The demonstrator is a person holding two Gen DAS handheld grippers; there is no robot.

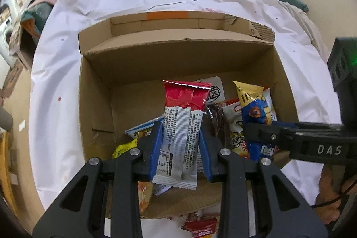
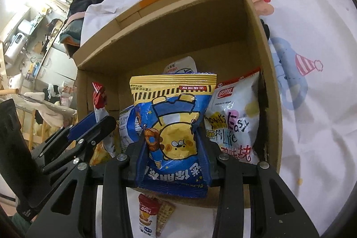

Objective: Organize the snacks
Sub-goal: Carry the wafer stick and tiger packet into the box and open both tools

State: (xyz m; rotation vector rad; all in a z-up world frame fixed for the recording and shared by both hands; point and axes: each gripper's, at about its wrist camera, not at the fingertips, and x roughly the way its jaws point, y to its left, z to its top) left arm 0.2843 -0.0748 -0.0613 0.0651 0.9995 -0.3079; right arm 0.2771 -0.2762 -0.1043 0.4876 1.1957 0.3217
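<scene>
The left claw (image 1: 181,146) is clamped on a red and silver snack packet (image 1: 183,126), its blue pads pressing the packet's two long edges, and holds it upright over the open cardboard box (image 1: 96,90). The right claw (image 2: 173,153) is clamped on a blue and yellow cartoon snack bag (image 2: 174,124), which bulges between the pads and hangs inside the same box. The box sits on a bed covered with a white sheet (image 1: 55,73), and already holds several snacks: a white bag with red lettering (image 2: 234,117) leans against the right wall, a dark brown packet (image 1: 215,119) lies beside the red one, and a yellow packet (image 1: 125,147) lies near the left corner. A red-labelled packet (image 2: 146,213) lies on the sheet outside the box's near wall.
</scene>
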